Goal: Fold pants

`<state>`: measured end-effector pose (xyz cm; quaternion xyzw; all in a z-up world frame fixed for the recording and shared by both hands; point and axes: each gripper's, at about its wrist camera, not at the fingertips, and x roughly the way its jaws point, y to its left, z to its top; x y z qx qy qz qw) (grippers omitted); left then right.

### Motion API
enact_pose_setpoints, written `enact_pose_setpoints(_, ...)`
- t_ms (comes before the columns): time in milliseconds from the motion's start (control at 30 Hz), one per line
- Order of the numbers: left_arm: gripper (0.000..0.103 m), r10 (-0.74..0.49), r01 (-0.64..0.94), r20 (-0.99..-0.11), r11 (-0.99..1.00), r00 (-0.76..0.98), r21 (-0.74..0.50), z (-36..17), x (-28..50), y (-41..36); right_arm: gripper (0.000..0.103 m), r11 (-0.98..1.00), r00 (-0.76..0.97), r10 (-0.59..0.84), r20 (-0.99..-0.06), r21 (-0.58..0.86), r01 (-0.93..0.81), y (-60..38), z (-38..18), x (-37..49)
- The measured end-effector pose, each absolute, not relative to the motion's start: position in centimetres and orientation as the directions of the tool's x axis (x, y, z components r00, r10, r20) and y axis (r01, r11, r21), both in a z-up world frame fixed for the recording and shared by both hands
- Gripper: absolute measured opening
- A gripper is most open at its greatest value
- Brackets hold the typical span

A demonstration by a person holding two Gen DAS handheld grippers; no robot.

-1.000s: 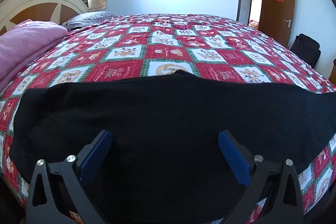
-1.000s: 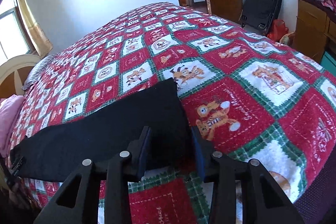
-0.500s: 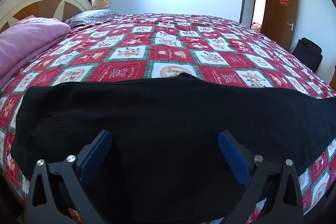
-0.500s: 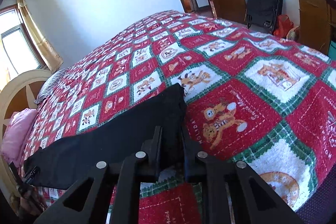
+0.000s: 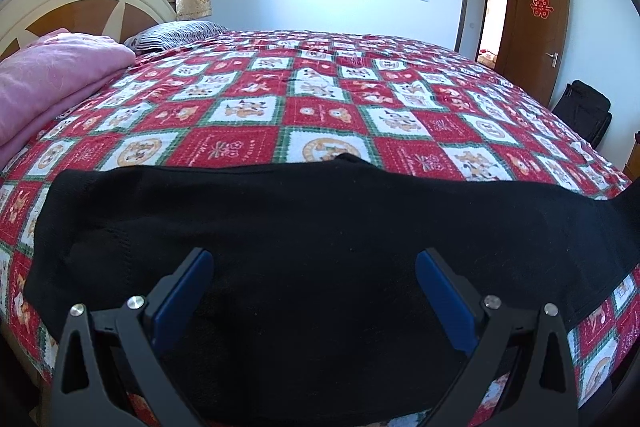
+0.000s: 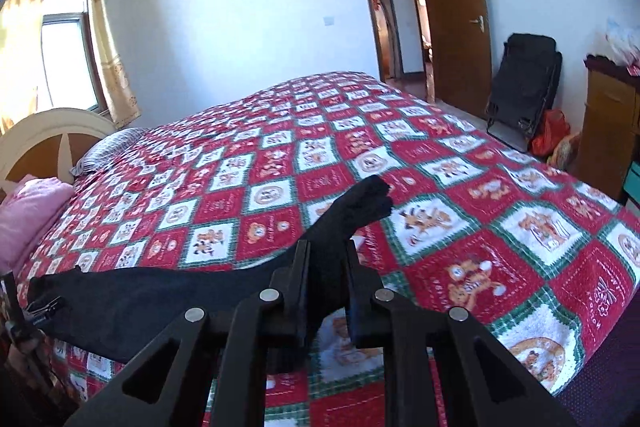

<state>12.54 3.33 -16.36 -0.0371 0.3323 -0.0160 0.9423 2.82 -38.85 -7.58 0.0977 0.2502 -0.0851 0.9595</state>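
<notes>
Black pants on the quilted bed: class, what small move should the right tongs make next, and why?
Probably carry the gripped leg end across toward the waist end. The right tongs, which have just been closing, pinch the black fabric pants and their leg end hangs lifted off the red patchwork quilt, while the left tongs stand open over the flat part.

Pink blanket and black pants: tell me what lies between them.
Only bare red-checked bedspread separates the pink blanket from the black pants; the left wrist view shows this best.
</notes>
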Motion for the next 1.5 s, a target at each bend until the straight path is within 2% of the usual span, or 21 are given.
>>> enact_pose_setpoints(567,0.103,-0.114,0.042,-0.606,0.99,0.787,-0.131,-15.0,12.3,3.0,0.014,0.999,0.861,-0.007,-0.508,0.04,0.032,-28.8,-8.1,5.4)
enact_pose_setpoints(800,0.103,-0.232,0.149,-0.609,0.972,0.758,-0.184,-14.6,12.0,0.6,0.014,0.998,0.777,0.026,-0.629,-0.028,-0.056,-24.9,-13.1,8.1)
enact_pose_setpoints(1033,0.103,-0.402,0.337,-0.616,0.914,0.677,-0.227,-13.5,13.1,-5.7,0.016,0.992,0.676,0.085,-0.732,-0.003,-0.128,-23.7,-17.3,10.1)
enact_pose_setpoints(1100,0.103,-0.461,0.389,-0.614,0.884,0.641,-0.259,-13.1,13.7,-7.7,0.024,0.987,0.666,0.126,-0.735,0.027,-0.157,-24.0,-17.4,9.9)
enact_pose_setpoints(1167,0.103,-0.503,0.423,-0.617,0.86,0.605,-0.285,-12.8,14.2,-9.5,0.053,0.976,0.669,0.195,-0.717,0.071,-0.208,-24.2,-16.7,9.3)
enact_pose_setpoints(1200,0.103,-0.519,0.438,-0.619,0.849,0.589,-0.295,-12.7,14.4,-10.4,0.059,0.97,0.682,0.224,-0.696,0.093,-0.224,-24.6,-16.2,8.8)
enact_pose_setpoints(1300,0.101,-0.56,0.495,-0.63,0.815,0.538,-0.302,-12.5,14.6,-13.8,0.061,0.952,0.688,0.298,-0.661,0.149,-0.269,-26.0,-15.0,7.8)
enact_pose_setpoints(1367,0.095,-0.578,0.528,-0.643,0.794,0.502,-0.302,-12.6,14.8,-16.2,0.061,0.958,0.717,0.284,-0.636,0.163,-0.235,-27.8,-14.7,7.3)
enact_pose_setpoints(1500,0.074,-0.592,0.557,-0.685,0.767,0.426,-0.317,-13.6,15.7,-20.7,0.061,0.963,0.768,0.232,-0.598,0.252,-0.094,-32.1,-15.3,7.3)
